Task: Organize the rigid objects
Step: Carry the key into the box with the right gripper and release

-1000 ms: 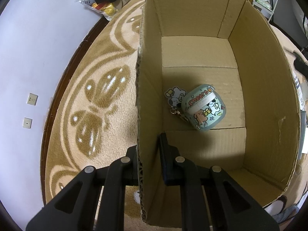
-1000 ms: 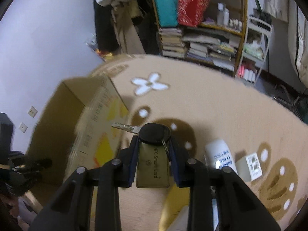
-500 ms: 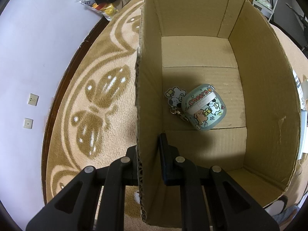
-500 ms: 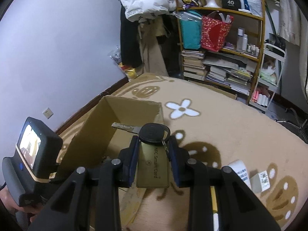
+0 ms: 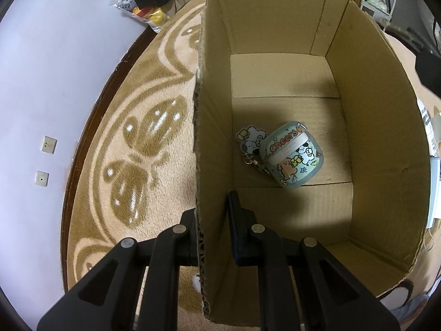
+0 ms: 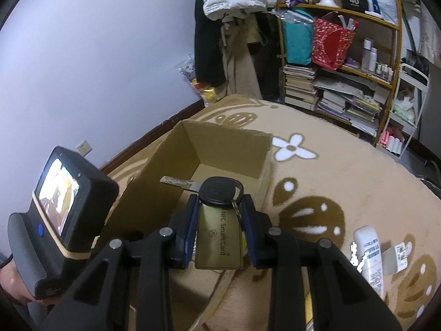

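Cardboard box (image 6: 220, 149) now sits squarely ahead of the right gripper (image 6: 220, 231), which a second ago looked mostly at rug, so the key with its NFC card (image 6: 219, 237), clamped between its jaws, looks close to a drop. The left gripper (image 5: 213, 229) remains pinched on the box's near wall. Counted: one key bundle held, one earbud case (image 5: 290, 155) on the box floor, one white tube (image 6: 369, 259) and one small carton (image 6: 399, 253) left on the rug.

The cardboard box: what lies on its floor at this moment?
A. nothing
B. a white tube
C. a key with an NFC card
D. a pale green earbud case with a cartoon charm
D. In the left wrist view, the pale green earbud case with its cartoon charm lies on the floor of the cardboard box; nothing else lies there.
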A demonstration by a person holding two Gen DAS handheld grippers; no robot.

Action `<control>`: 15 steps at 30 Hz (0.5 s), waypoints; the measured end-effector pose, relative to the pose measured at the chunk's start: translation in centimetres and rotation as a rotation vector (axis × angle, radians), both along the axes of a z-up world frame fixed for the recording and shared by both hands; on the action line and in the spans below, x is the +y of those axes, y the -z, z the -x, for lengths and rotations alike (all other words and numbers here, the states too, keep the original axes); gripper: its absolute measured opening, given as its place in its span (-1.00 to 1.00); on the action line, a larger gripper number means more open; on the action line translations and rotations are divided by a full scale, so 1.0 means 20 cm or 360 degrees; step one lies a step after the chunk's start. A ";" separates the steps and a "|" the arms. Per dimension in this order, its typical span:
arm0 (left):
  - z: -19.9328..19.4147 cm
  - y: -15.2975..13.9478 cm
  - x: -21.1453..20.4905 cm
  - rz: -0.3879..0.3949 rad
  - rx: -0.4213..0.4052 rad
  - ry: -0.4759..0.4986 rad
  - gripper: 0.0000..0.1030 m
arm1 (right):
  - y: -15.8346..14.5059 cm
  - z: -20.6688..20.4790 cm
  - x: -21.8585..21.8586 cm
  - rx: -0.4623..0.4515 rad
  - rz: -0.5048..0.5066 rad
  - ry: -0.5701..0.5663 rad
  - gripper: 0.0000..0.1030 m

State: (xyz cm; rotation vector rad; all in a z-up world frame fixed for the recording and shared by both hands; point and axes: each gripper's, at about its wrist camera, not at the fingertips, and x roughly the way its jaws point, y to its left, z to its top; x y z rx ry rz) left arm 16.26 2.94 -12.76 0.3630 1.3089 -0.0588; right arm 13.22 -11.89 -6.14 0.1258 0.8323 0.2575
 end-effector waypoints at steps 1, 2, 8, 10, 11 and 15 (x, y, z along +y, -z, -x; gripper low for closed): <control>0.00 0.00 0.00 -0.0002 0.0000 0.0002 -0.75 | 0.00 0.01 0.00 -0.0003 -0.0003 -0.0009 -0.37; 0.00 0.00 0.00 -0.0002 -0.0001 0.0002 -0.75 | 0.00 0.01 0.02 -0.0012 -0.0006 -0.0019 -0.37; 0.00 0.00 -0.01 -0.0007 -0.0001 0.0000 -0.74 | 0.00 0.01 0.01 -0.0007 -0.0028 -0.0034 -0.36; 0.00 0.00 -0.01 -0.0010 -0.0003 0.0003 -0.74 | 0.00 0.01 -0.01 -0.0005 -0.0068 -0.0028 -0.35; 0.00 0.00 -0.01 -0.0012 -0.0003 0.0004 -0.74 | -0.01 0.01 -0.02 -0.0006 -0.0075 -0.0023 -0.27; 0.00 0.00 -0.01 -0.0011 -0.0002 0.0005 -0.74 | -0.04 0.02 -0.06 -0.0037 -0.0057 0.0031 0.40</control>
